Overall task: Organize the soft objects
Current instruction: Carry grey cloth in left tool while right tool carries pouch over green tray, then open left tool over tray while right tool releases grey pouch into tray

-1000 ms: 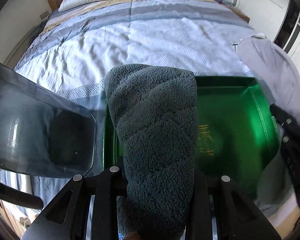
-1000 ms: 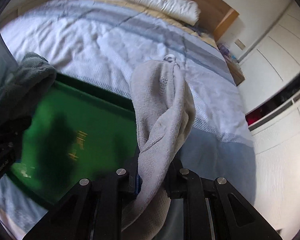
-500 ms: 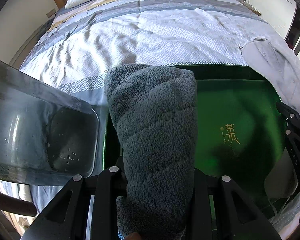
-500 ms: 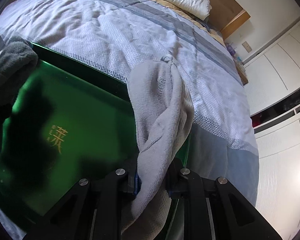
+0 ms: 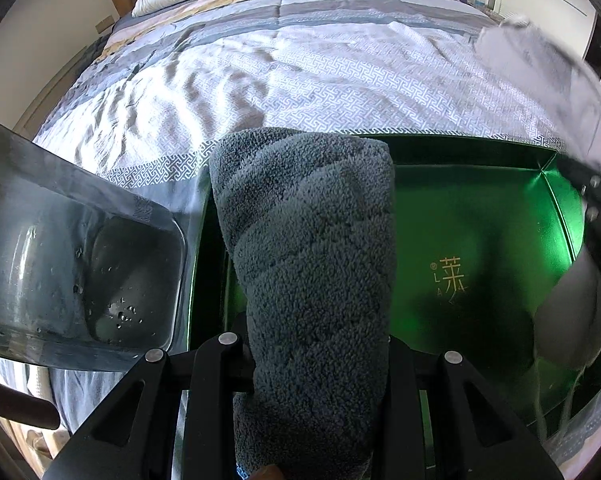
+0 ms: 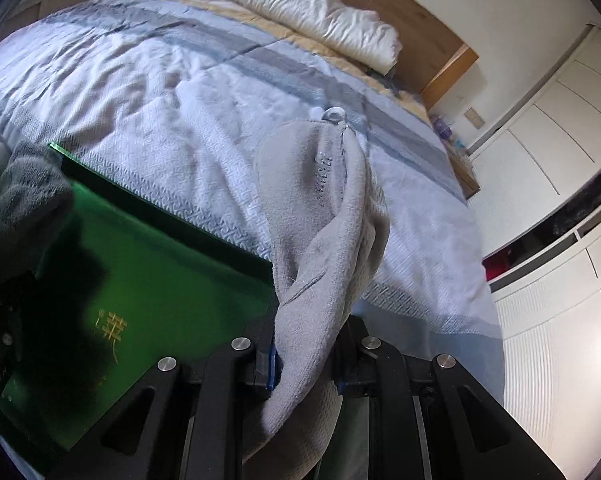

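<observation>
Left gripper (image 5: 320,364) clamps the dark grey towel (image 5: 308,240) over the green tray (image 5: 480,184); right gripper (image 6: 304,364) pinches the pale grey cloth (image 6: 324,220) at the tray's edge. Risk: the cloth's tail, seemingly overhanging, drapes outside on release.

**Materials / finish**

Dark grey towel (image 5: 312,264): thick looped terry cloth, matt, nubbly. Light grey cloth (image 6: 324,248): softer brushed fabric, matt, with a waffle-knit part lower down and a row of small shiny studs. Green tray (image 5: 480,240): smooth, glossy, reflective, gold print on its floor. Clear container (image 5: 80,264): transparent smoky plastic, glossy, droplets on the wall. Left gripper (image 5: 312,364) and right gripper (image 6: 304,364): matt black plastic, bright metal screw heads. Bedspread (image 5: 300,60): woven cloth, matt, wrinkled. Headboard (image 6: 412,32): smooth wood. Pillow (image 6: 300,12): crinkled cream fabric, slight sheen.
</observation>
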The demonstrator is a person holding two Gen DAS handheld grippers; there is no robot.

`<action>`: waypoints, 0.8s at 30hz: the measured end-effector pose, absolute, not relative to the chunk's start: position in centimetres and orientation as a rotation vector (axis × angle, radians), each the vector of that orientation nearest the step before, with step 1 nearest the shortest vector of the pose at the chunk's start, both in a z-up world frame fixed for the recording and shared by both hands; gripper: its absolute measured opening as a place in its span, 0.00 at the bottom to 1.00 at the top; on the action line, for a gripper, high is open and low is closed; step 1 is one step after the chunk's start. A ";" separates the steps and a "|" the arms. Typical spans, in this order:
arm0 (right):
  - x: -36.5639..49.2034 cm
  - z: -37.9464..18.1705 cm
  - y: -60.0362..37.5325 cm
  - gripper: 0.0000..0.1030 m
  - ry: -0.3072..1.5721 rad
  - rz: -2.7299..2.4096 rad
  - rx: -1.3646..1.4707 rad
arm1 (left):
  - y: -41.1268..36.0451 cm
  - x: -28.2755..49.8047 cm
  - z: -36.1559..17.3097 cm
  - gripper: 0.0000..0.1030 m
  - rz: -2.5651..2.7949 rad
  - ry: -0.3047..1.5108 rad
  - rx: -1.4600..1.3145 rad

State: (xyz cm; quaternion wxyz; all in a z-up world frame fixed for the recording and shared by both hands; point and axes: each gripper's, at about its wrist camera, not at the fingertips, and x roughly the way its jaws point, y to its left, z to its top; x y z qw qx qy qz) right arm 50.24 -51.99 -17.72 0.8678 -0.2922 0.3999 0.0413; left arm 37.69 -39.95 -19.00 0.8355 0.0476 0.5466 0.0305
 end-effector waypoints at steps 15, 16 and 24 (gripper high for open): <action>51.4 -21.4 -52.3 0.22 1.047 0.205 -0.605 | -40.2 38.2 -19.6 0.26 0.076 1.190 0.112; 51.4 -21.3 -52.5 0.22 1.047 0.198 -0.610 | -40.2 38.2 -19.6 0.26 0.079 1.190 0.118; 50.6 -21.8 -52.0 0.23 1.037 0.173 -0.616 | -39.8 38.0 -19.7 0.27 0.078 1.192 0.104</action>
